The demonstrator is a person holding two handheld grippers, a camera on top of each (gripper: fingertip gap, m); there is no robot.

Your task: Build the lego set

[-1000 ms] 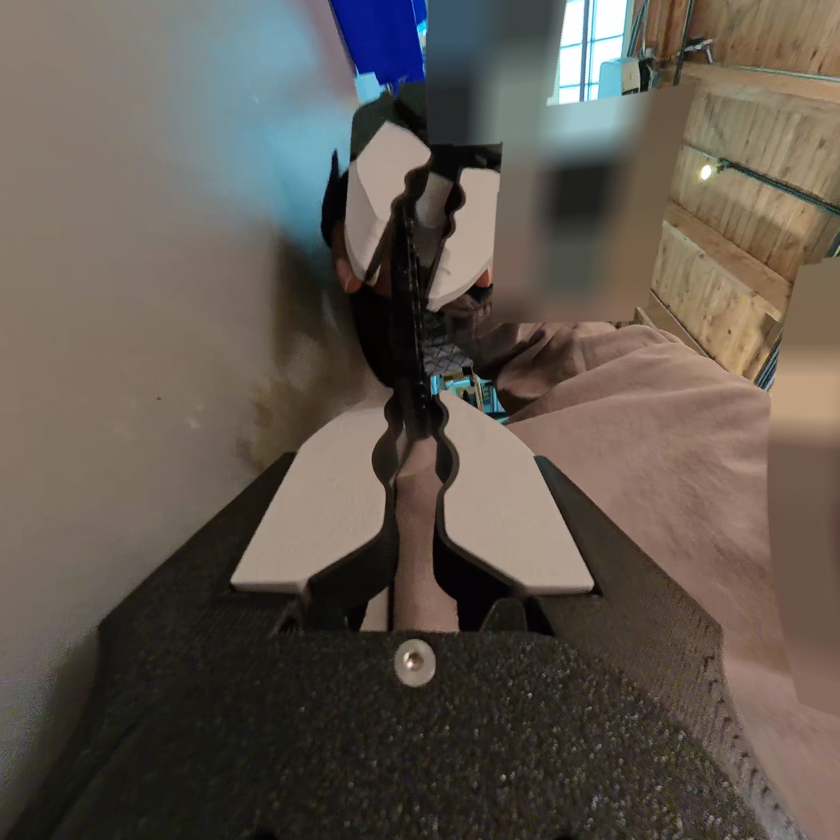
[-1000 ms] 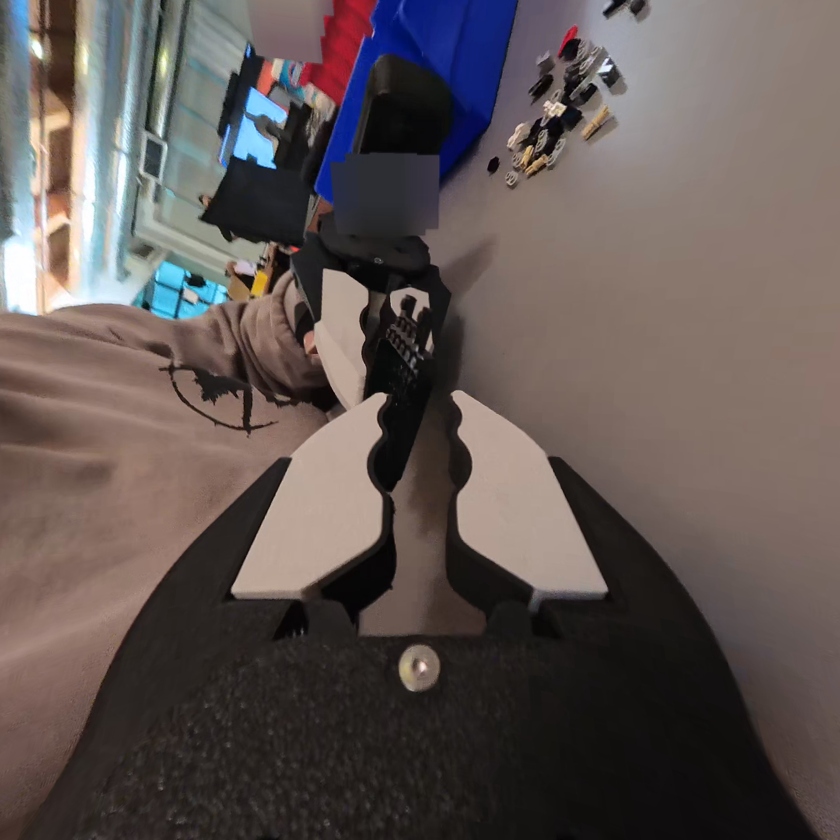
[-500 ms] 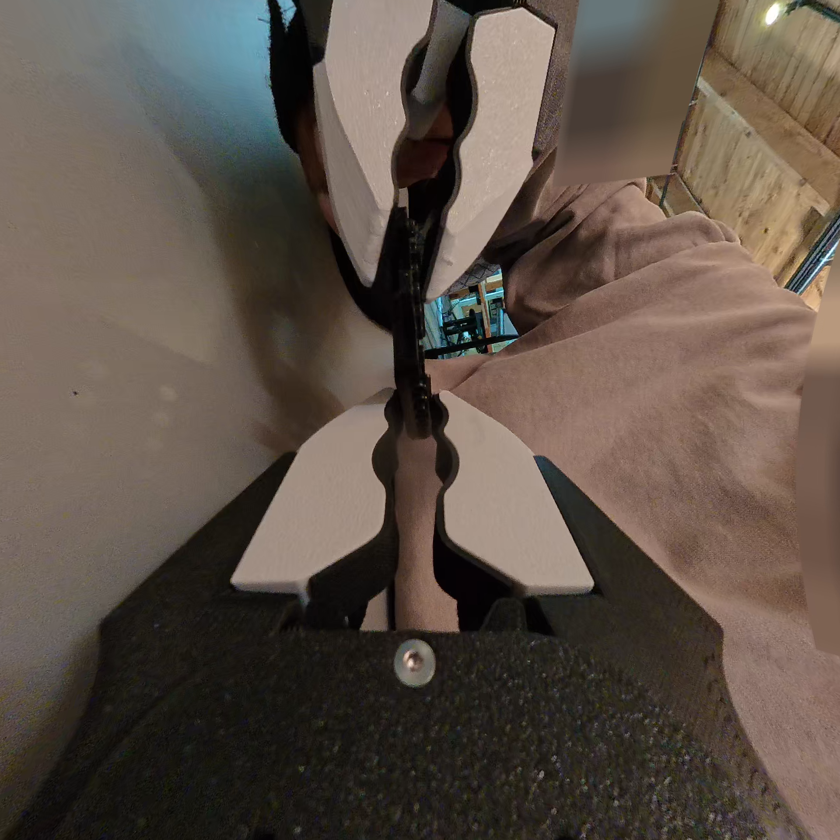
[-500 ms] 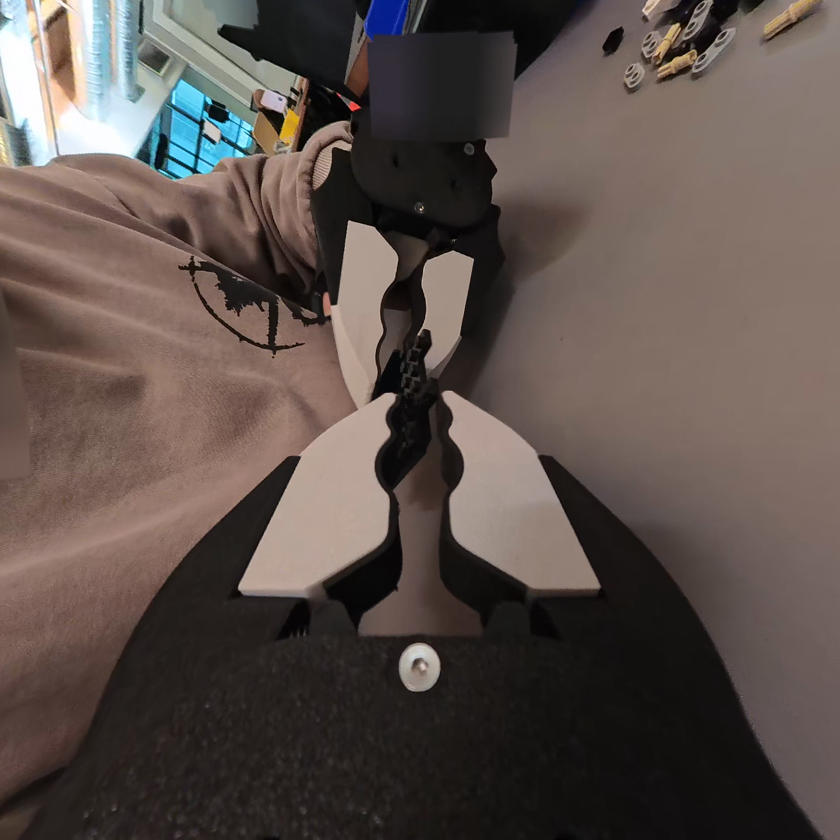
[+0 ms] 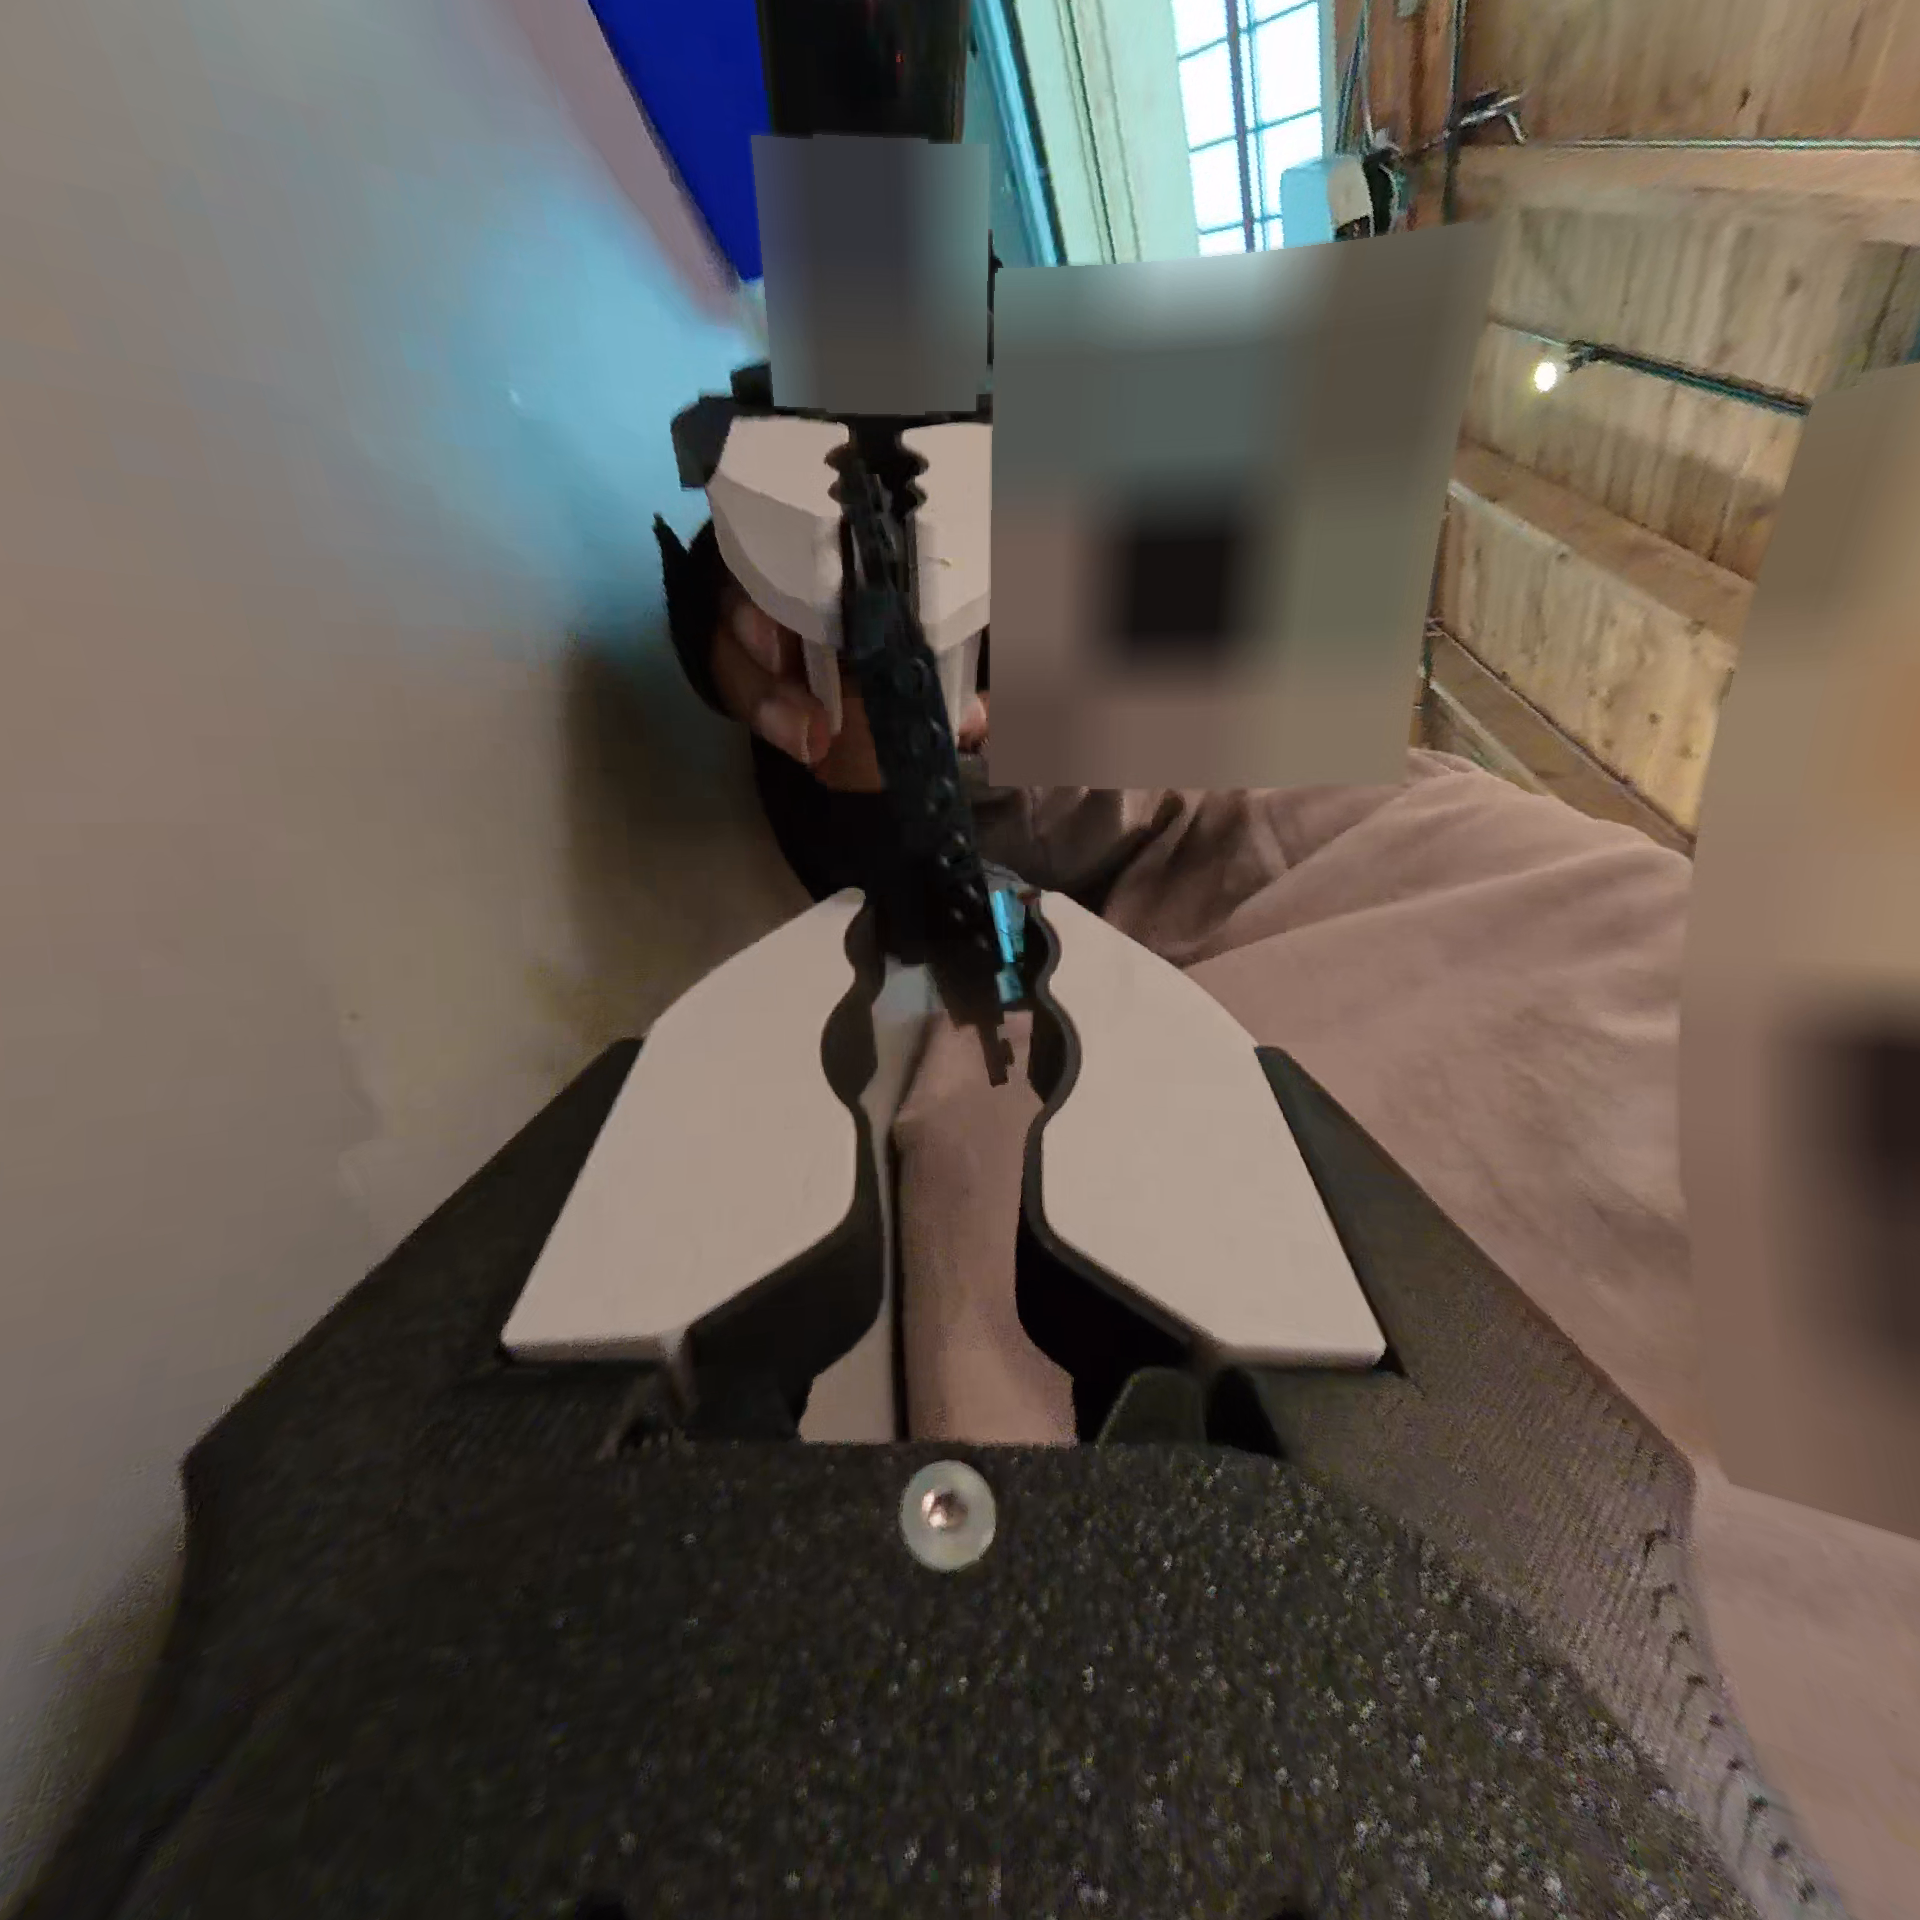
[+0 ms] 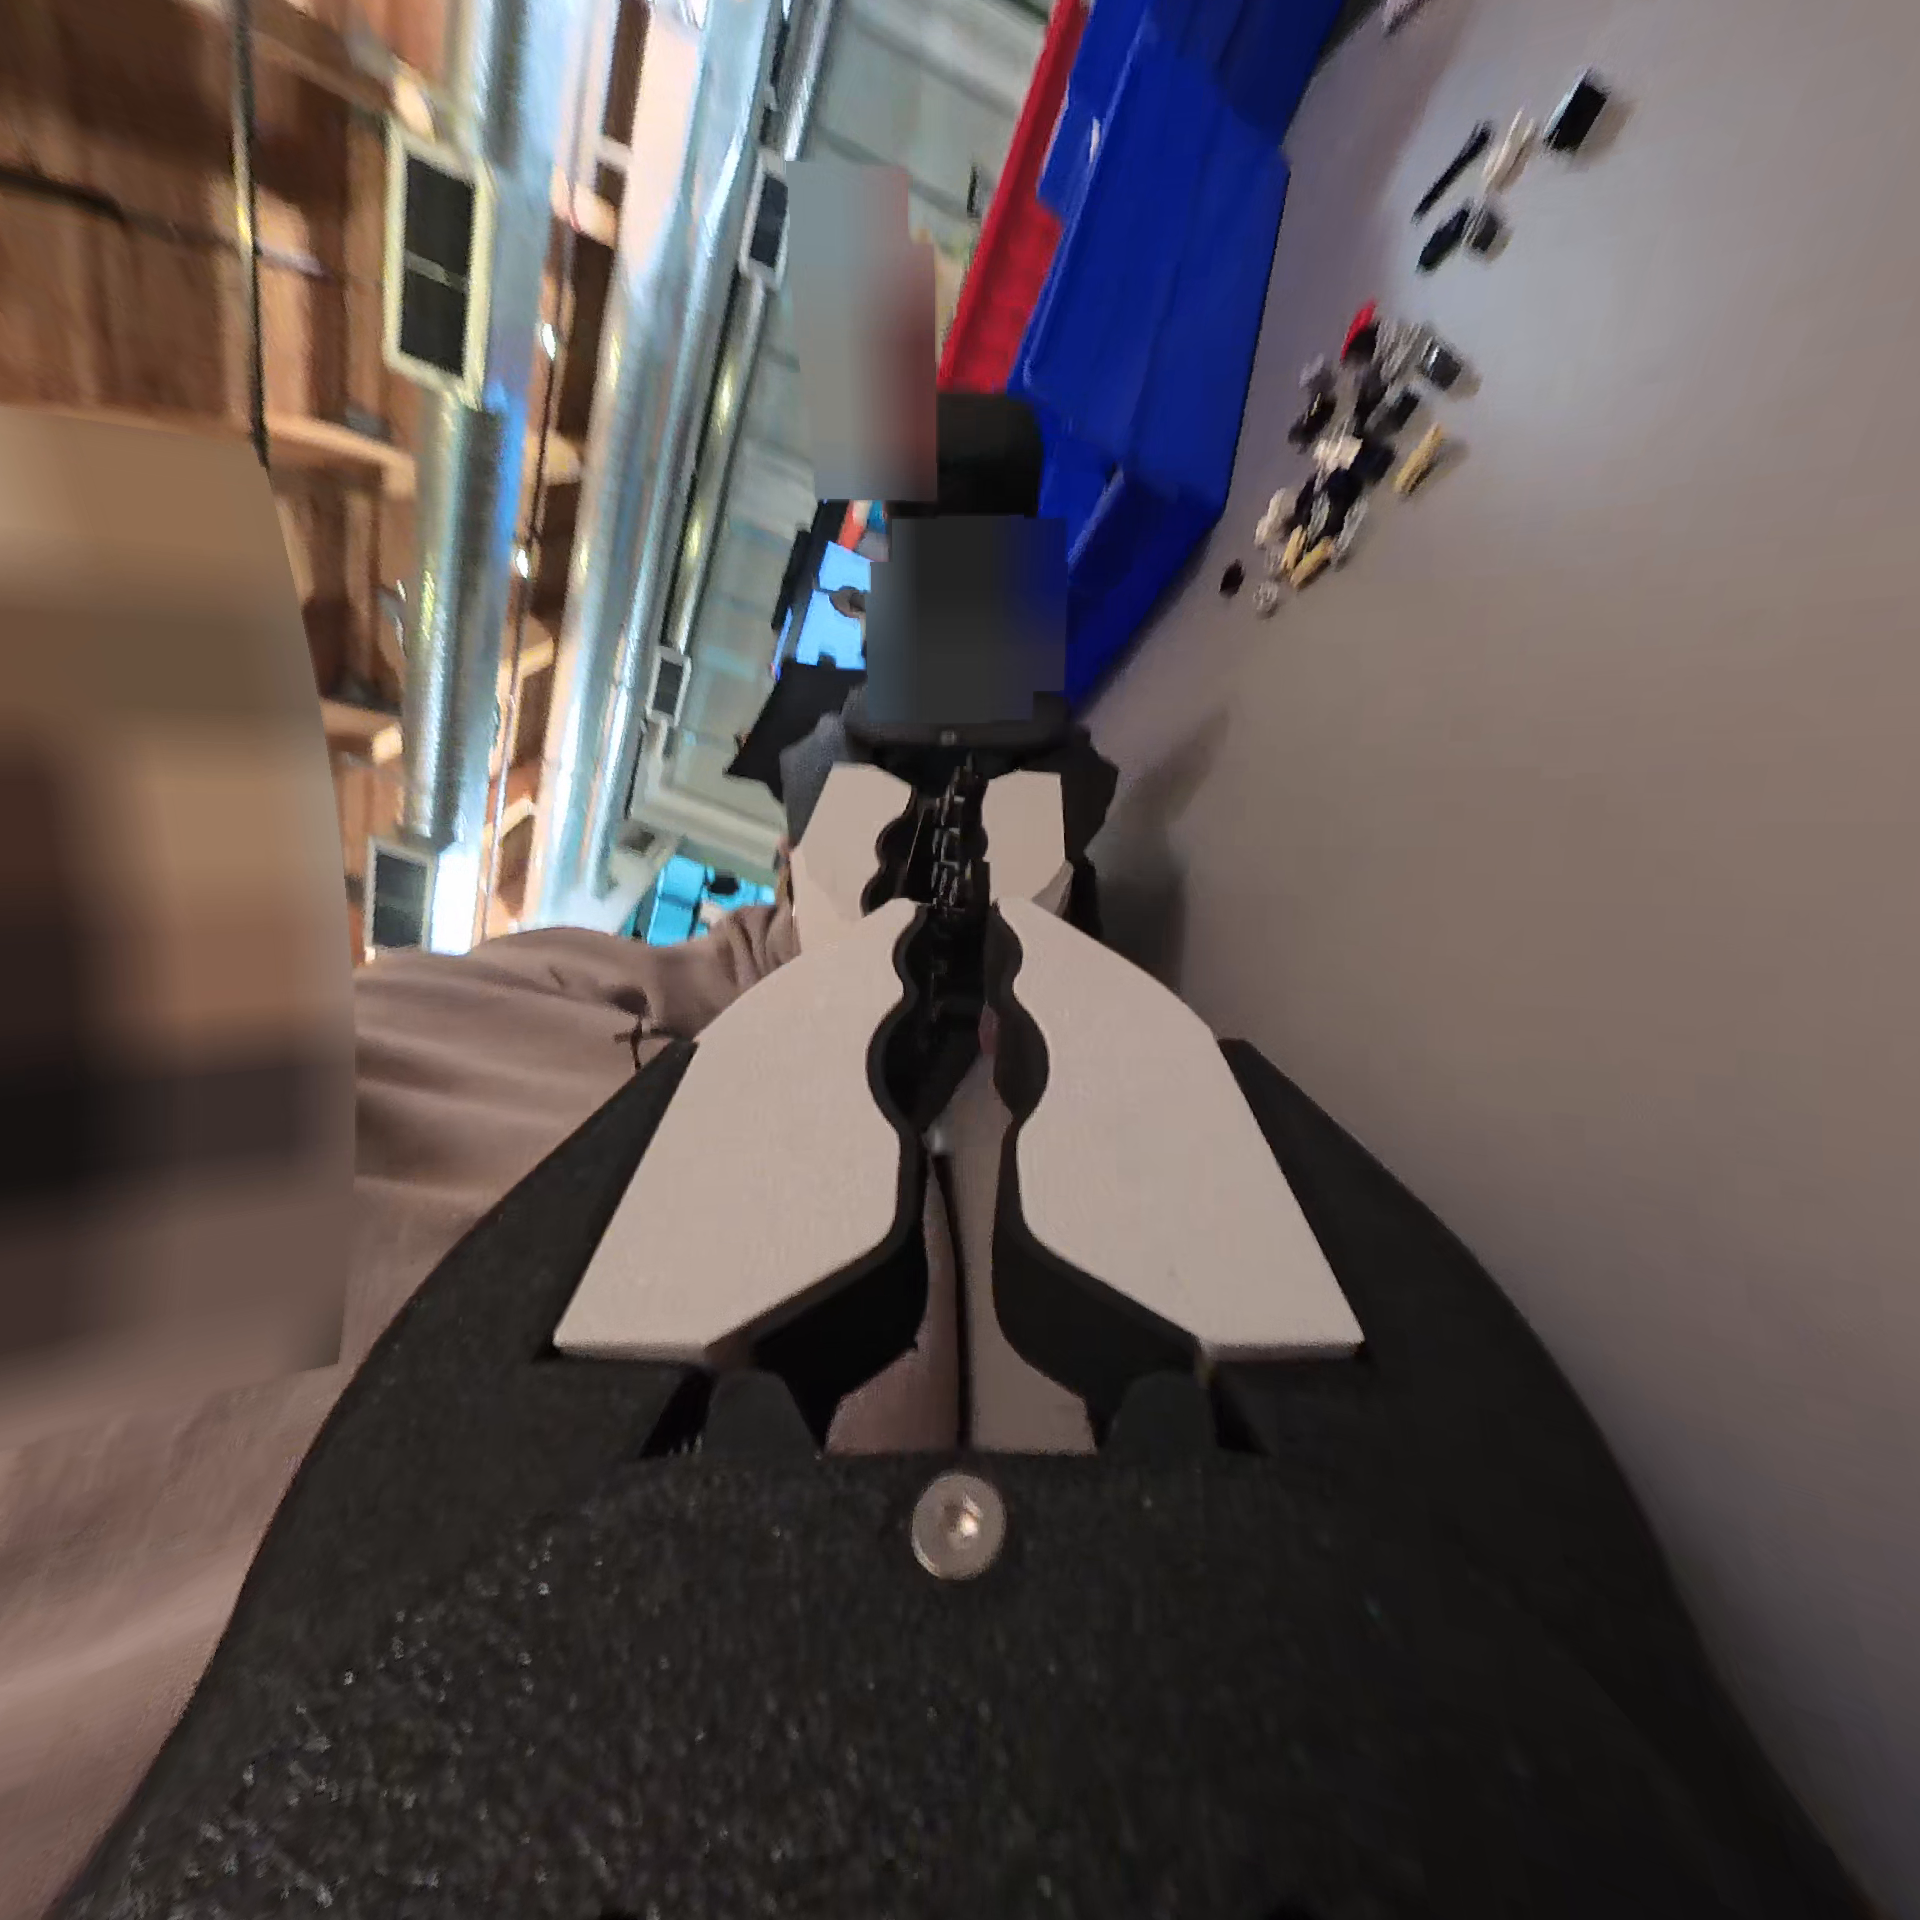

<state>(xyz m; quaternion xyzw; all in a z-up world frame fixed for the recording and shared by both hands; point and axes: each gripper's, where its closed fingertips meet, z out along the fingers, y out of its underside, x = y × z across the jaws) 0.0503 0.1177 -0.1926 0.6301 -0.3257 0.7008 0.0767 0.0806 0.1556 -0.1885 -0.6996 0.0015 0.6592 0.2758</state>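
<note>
The black lego beam [image 5: 920, 790], a long studded strip, hangs in the air between the two tools, off the grey tabletop [image 6: 1558, 935] and close in front of the person's brown sweatshirt [image 5: 1351, 1039]. The left tongs [image 5: 951, 940] have one end of it lying slack between their white fingers [image 5: 727, 1122], which stand somewhat spread, the beam leaning toward the right-hand finger with a gap on the other side. The right tongs [image 6: 951, 920] are pinching the other end, pressed close around it, and in the left wrist view they show opposite [image 5: 873, 540], closed on the beam's far end. Half a second ago the left tongs squeezed the beam's tip tightly and the right ones sat nearer and more open; since then the grip has passed across, the left loosening and the right taking hold, and the tools have drawn a little apart. This looks like a handover or regrasp, so the beam can be turned for its next joint. The loose lego pieces [image 6: 1351, 457] lie scattered well away on the tabletop, beside blue bins [image 6: 1153, 343].
</note>
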